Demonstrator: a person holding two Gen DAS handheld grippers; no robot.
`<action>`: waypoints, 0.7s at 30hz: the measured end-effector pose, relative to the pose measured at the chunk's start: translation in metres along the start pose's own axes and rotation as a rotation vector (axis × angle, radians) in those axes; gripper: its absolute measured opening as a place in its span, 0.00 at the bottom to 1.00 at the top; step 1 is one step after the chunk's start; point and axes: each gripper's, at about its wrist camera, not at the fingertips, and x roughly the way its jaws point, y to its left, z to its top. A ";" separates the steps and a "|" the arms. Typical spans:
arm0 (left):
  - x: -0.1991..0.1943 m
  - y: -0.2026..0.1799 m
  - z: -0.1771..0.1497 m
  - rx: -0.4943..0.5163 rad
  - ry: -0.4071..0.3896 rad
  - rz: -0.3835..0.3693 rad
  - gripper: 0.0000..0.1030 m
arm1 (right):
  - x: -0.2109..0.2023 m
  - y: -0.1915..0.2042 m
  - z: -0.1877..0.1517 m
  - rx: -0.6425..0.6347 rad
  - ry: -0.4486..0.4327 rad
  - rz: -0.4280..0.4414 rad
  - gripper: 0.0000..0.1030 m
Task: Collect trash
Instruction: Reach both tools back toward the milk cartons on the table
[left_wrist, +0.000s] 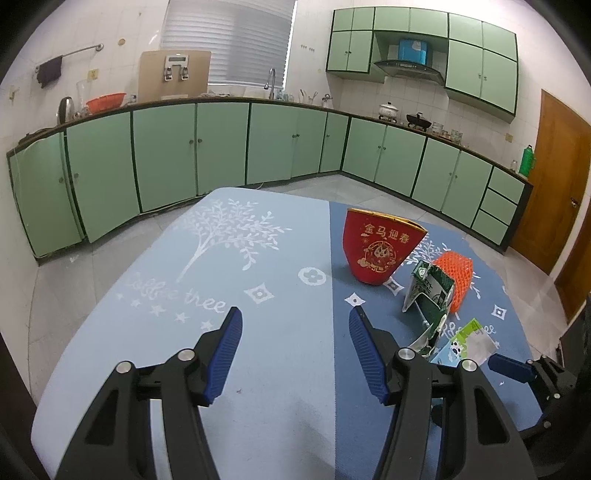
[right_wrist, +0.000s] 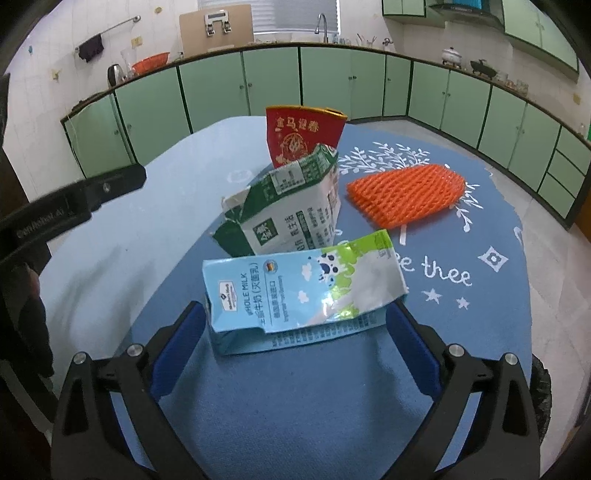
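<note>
Left wrist view: left tool (left_wrist: 295, 321) over the pale-blue half of the tabletop (left_wrist: 147, 332), jaws roughly half apart, nothing between the ribbed blue pads, nothing touched. Only this view shows the whole kitchen run: green upper cabinets (left_wrist: 480, 62), range hood (left_wrist: 410, 68), brown door (left_wrist: 554, 192); the right tool appears here only as a blue fingertip and black frame at the right edge (left_wrist: 517, 369). Right wrist view: right tool (right_wrist: 295, 321) pointing down at the trash, jaws spread wide on either side of the near end of the light-blue whole-milk carton (right_wrist: 295, 291). The carton lies flattened and creased on the darker-blue half of the tabletop (right_wrist: 332, 406), glossy printed card with a torn lower flap. Its edges cover both fingertips, so I cannot tell whether the pads touch it; no squeeze visible. In the left view the same carton (left_wrist: 461, 343) shows only as a corner behind the tool's frame. Behind it, green-and-white carton (right_wrist: 291, 210), torn open, crumpled, ragged at the left end, propped up at a tilt. Just right of that, orange foam fruit net (right_wrist: 402, 192), diamond-mesh texture, lying flat; the left view shows it (left_wrist: 456, 277) arched up behind the green carton (left_wrist: 428, 295). Farthest back, red paper pouch (right_wrist: 303, 136) with gold print and gold rim, standing upright, mouth open. Tabletop cover is felt-like cloth with white tree and star print. The left tool's black arm (right_wrist: 74, 206) crosses the left side of the right view.
</note>
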 end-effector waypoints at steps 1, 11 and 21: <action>0.000 0.000 0.000 0.000 0.001 0.000 0.57 | 0.000 -0.002 0.000 0.004 0.003 0.005 0.93; 0.004 -0.015 -0.001 0.013 0.013 -0.022 0.58 | -0.012 -0.039 -0.007 0.052 0.011 -0.068 0.93; 0.006 -0.032 -0.003 0.030 0.019 -0.051 0.58 | -0.028 -0.092 -0.018 0.150 0.012 -0.234 0.93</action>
